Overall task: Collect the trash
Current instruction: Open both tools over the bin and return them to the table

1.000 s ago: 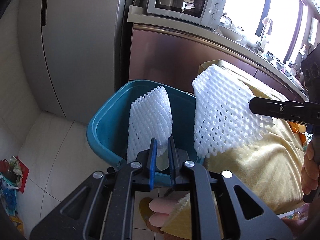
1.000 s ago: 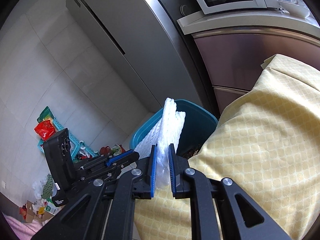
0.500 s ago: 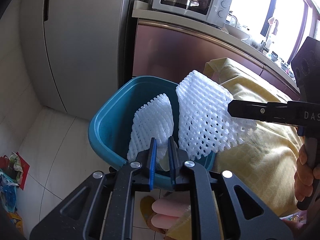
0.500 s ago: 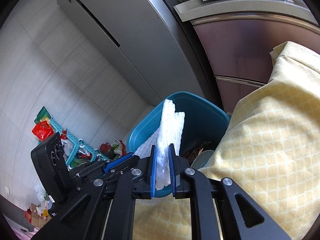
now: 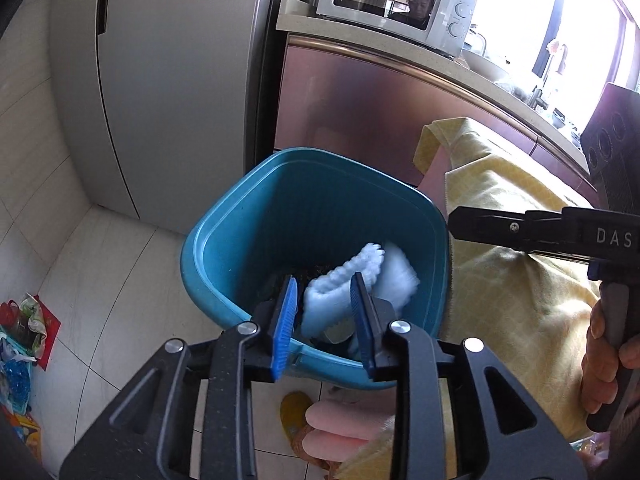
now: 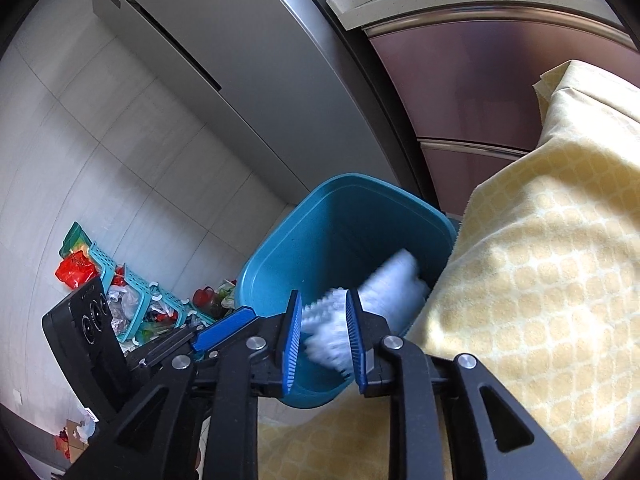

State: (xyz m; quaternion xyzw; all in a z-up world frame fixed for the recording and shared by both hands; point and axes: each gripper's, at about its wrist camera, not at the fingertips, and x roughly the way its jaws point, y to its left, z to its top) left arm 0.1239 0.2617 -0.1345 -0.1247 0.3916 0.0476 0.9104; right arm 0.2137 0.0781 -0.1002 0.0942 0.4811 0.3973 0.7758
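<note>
A blue plastic bin stands on the floor beside the table; it also shows in the right wrist view. Two white foam nets lie blurred inside it, one just beyond my left gripper, the other to its right. In the right wrist view they are at the bin's near side and right side. My left gripper is open and empty above the bin's near rim. My right gripper is open and empty above the bin, and its arm reaches in from the right.
A yellow tablecloth hangs right beside the bin. A grey fridge and a brown cabinet with a microwave stand behind. Teal baskets with clutter sit on the tiled floor at left. Slippered feet are below the bin.
Both grippers have opened and let go of their foam nets, which have dropped into the blue bin. Both grippers moved closer over the bin.
</note>
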